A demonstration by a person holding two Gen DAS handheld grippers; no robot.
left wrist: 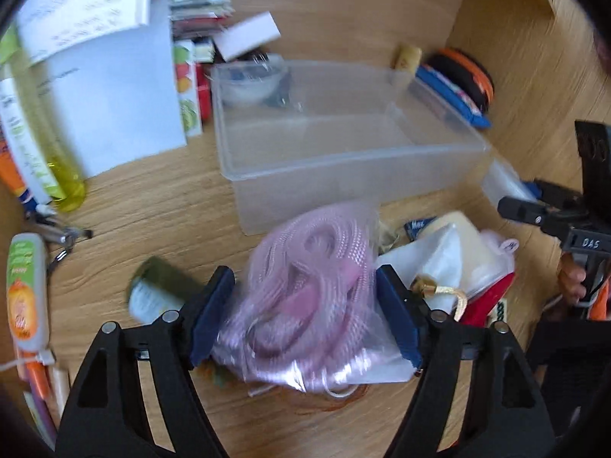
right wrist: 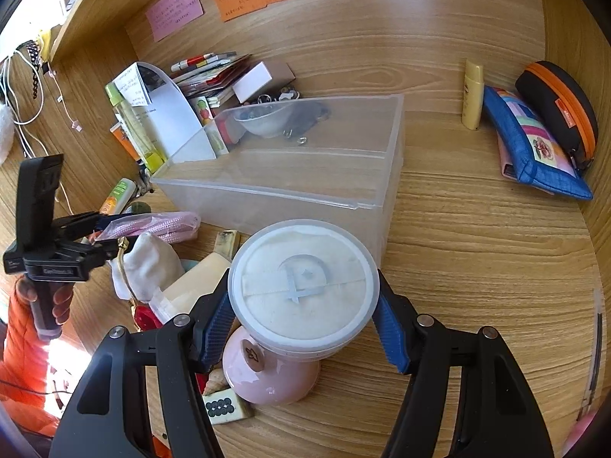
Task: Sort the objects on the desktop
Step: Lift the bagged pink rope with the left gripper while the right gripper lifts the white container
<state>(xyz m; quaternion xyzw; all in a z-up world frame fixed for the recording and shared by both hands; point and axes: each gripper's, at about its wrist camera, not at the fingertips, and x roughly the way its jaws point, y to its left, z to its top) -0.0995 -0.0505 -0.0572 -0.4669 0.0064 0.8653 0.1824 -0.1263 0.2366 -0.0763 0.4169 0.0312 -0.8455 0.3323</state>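
Beside the clear bin [left wrist: 343, 160], half-open left fingers [left wrist: 214, 316] flank the bagged pink cord [left wrist: 309, 297], which may slip.

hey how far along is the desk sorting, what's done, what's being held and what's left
Done: little. The clear bin looks nearly empty, though a white bowl shows through its far wall. In hand: the right gripper holds a round lidded tub; a bagged pink cord sits between the left gripper pads, grip unclear. Left: the pile by the bin, including a white pouch and a pink dish.
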